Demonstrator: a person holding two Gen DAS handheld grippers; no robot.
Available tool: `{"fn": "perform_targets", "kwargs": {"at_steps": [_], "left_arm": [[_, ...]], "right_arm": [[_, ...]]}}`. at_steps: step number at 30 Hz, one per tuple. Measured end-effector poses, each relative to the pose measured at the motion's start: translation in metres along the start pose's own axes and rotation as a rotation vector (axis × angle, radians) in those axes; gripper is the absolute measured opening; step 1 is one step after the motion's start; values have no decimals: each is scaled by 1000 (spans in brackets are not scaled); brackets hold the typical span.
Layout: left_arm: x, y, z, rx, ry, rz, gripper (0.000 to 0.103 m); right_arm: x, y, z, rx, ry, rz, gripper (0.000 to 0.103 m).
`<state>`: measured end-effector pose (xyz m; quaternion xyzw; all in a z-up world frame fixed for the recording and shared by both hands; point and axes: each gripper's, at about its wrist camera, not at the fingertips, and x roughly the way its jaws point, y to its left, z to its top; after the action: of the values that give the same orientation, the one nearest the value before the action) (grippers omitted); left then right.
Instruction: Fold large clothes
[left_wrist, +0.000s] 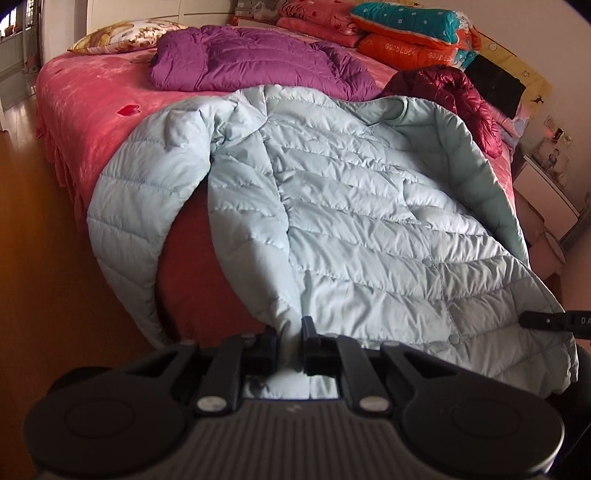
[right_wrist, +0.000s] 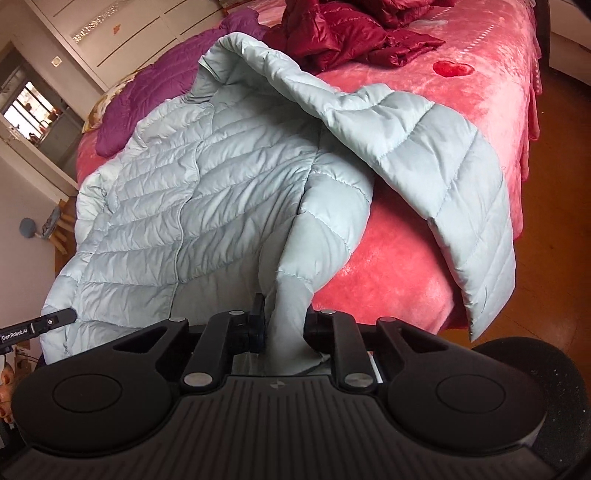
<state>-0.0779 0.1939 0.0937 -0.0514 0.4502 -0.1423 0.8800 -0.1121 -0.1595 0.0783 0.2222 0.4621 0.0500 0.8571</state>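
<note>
A pale blue quilted puffer jacket lies front up on the pink bed, hem toward me, collar at the far end. My left gripper is shut on the jacket's hem at its left corner. My right gripper is shut on the hem of the same jacket at its right corner. The left sleeve hangs over the bed edge. The right sleeve drapes over the other bed edge. Each gripper's tip shows at the side of the other's view.
A purple puffer jacket lies behind the blue one, and a dark red jacket is bunched at the right. Folded quilts and a pillow sit at the head of the bed. Wooden floor surrounds the bed.
</note>
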Motion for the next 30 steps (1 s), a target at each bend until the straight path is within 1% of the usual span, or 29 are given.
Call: {"fn": "perform_targets", "kwargs": {"at_steps": [1,2,4,5,7,10,14,17,20,23,25,27,30], "left_arm": [[-5,0,2,6,-10,6,17],[-11,-1,3,10,-23,12,21],[-23,-2,7,19,-56,20,35],[-30,-4,8,26,-74,25,37],[-44,-9,11,52,-109,36,44],[-58,-18,19,88,-162,48,47],[-61,-35,35,125,-206,21,53],[-47,-51,47,154,-212,12,54],[-28,-67,60,171,-203,-11,54],[-11,-85,74,196,-207,-17,54],[0,-95,84,208,-205,-27,54],[11,-105,94,226,-202,-36,54],[28,-121,108,254,-200,-47,54]], "right_arm": [[-4,-2,-2,5,-7,1,28],[-5,-3,-1,10,-15,2,31],[-9,-5,-3,18,-37,2,42],[-15,-7,-6,20,-51,4,46],[-23,-12,-9,28,-80,7,64],[-34,-18,-9,39,-137,-1,65],[-42,-25,-3,62,-201,21,65],[-29,-21,5,53,-197,39,65],[-7,-15,13,46,-176,29,65],[15,-11,25,43,-186,5,65],[24,-13,33,42,-200,-16,67],[34,-15,42,43,-221,-53,69],[44,-23,57,52,-274,-119,74]]}}
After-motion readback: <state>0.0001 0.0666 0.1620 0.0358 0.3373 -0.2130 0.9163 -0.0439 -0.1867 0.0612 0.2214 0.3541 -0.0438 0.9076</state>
